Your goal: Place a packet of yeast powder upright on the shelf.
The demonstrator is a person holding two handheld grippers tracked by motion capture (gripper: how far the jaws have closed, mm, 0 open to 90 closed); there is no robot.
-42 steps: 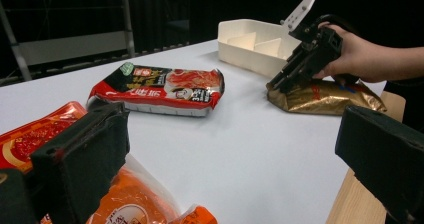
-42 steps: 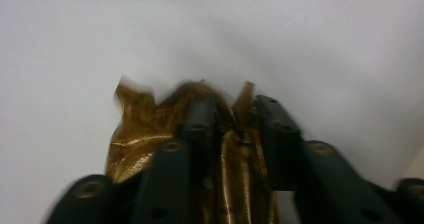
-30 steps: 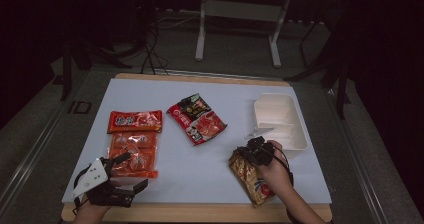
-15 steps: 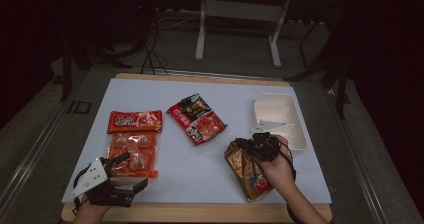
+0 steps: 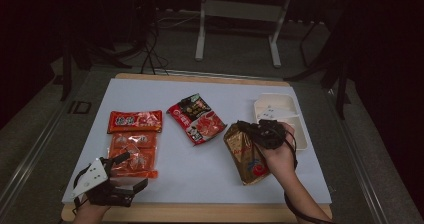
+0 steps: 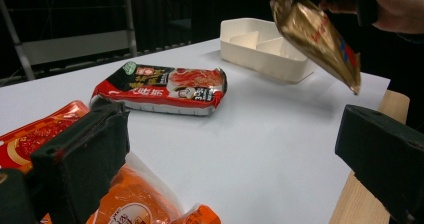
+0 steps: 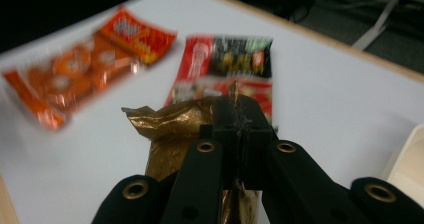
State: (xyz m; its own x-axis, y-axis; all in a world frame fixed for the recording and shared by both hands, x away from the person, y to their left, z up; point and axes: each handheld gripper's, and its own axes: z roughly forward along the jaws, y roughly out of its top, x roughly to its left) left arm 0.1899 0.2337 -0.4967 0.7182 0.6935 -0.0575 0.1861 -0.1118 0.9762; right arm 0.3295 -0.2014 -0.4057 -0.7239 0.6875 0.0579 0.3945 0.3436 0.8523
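My right gripper (image 5: 260,133) is shut on the top edge of a gold snack packet (image 5: 246,154), which hangs above the white table (image 5: 210,169). In the right gripper view the jaws pinch the crumpled gold packet (image 7: 170,129), with my right gripper (image 7: 239,121) above the table. From the left gripper view, the gold packet (image 6: 320,34) dangles at the upper right under a hand. My left gripper (image 5: 131,170) rests open at the table's front left, beside an orange packet (image 5: 132,154). Its wide-apart pads (image 6: 85,159) have nothing between them.
A red-and-black noodle packet (image 5: 196,118) lies mid-table, a red packet (image 5: 135,121) left of it above the orange one. A white compartment tray (image 5: 295,115) stands at the right, just behind the right hand. The wooden table edge (image 5: 200,212) runs along the front.
The right gripper has lifted the gold packet off the table and carried it up and toward the tray. The left gripper has stayed put.
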